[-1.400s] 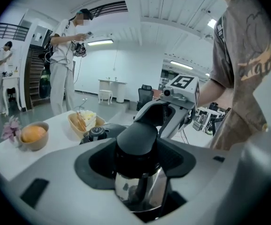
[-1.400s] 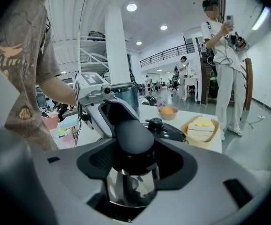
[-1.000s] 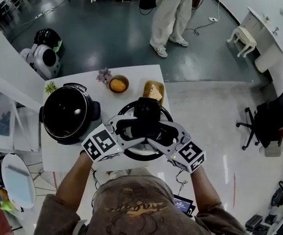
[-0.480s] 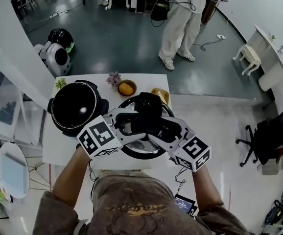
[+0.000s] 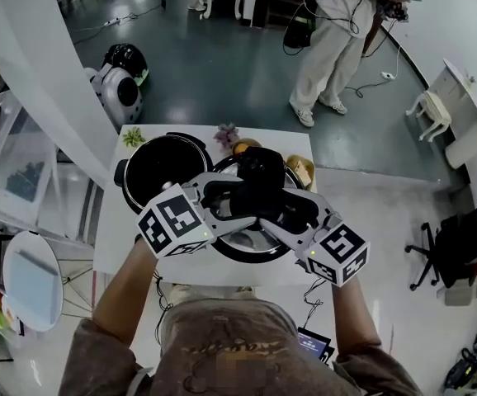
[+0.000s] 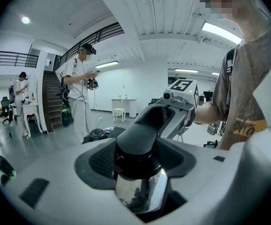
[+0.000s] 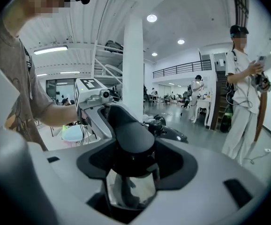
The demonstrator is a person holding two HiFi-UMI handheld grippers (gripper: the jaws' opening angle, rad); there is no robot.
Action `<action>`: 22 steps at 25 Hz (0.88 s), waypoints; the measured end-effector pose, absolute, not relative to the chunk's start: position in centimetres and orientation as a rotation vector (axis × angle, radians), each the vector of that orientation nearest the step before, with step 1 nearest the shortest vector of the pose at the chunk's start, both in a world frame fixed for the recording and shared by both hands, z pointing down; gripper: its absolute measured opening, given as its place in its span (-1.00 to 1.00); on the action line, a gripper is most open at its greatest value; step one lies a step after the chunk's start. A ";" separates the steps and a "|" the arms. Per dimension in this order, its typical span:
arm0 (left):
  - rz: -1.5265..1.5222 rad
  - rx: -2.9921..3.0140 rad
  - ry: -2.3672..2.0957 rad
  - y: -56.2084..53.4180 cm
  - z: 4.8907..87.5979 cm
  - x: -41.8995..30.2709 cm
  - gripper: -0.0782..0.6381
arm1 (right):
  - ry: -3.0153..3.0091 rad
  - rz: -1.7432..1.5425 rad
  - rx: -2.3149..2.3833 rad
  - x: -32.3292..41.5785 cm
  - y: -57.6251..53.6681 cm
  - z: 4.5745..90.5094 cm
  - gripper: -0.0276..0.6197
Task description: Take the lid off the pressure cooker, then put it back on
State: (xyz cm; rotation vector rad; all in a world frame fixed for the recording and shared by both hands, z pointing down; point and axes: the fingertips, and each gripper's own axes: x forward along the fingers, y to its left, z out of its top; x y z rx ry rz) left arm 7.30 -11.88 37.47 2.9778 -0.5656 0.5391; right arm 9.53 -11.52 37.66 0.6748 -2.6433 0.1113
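Black lid handle [image 5: 259, 180] pinched from both sides: left tongs [image 5: 226, 200] and right tongs [image 5: 292, 217] each pressed against it, facing one another. Same grip seen along left tongs [image 6: 140, 165], pads tight on the knob, and along right tongs [image 7: 131, 172]. Steel lid [image 5: 238, 250] hanging below the handle, just right of the open pressure cooker [image 5: 162, 172], over the white surface [image 5: 119, 246]. Unclear whether lifted off the surface or resting on it. Small bowl [image 5: 243, 147] behind the lid, at the far edge.
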 end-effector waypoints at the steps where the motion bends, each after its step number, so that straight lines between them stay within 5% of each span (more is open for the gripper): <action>1: 0.556 2.982 -0.563 -11.9 37.4 6.3 -0.03 | -2.642 0.114 0.681 8.5 -11.5 37.6 -0.12; 22: 0.587 3.050 -0.245 -15.5 38.8 -10.0 -0.03 | -2.586 0.187 0.964 -7.9 -14.7 39.0 -0.12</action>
